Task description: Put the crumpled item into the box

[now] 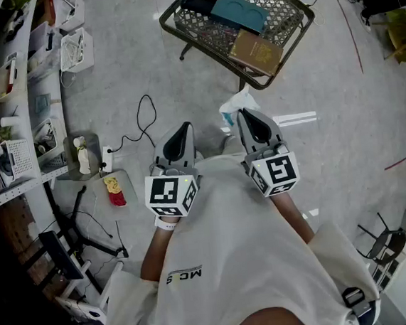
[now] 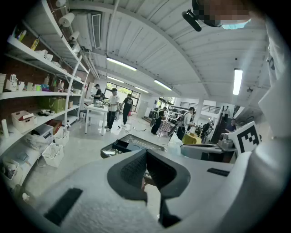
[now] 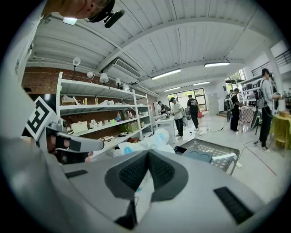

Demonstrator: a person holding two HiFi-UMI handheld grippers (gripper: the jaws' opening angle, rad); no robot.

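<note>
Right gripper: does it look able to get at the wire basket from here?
Probably yes. The wire basket stands just ahead on open floor with nothing between, and the right gripper, fingers apparently shut on the crumpled bag, points toward it.

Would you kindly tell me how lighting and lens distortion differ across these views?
Head view: dim, with a glare streak on the floor. Left gripper view: strong fisheye, black corners, bright ceiling light. Right gripper view: same fisheye bend, black corners.
</note>
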